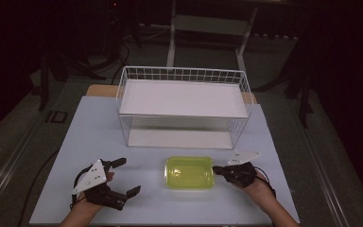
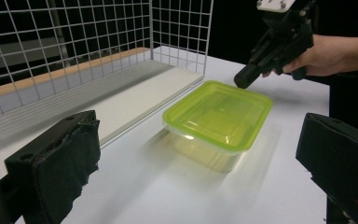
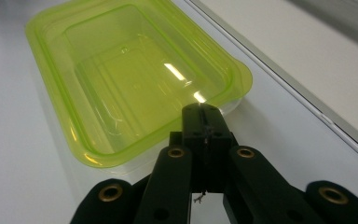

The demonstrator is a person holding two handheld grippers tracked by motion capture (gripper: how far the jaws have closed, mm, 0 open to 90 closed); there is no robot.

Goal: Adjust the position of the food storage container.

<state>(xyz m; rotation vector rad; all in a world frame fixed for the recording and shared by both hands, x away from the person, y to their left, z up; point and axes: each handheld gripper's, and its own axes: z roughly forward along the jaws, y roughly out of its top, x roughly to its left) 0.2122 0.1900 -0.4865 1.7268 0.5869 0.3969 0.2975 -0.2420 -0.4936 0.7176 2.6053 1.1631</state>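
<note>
Dark room all around, and a white table (image 1: pixel 99 142) with a white wire basket (image 1: pixel 184 106) at the back. In front of the basket sits a green plastic box with a lid (image 1: pixel 189 172), its long side running left to right. The right gripper (image 1: pixel 219 169) is pinched tight with its tips at the lid's right edge, but whether it touches is hard to tell. The left gripper (image 1: pixel 123 176) waits wide apart, well off to the left.
</note>
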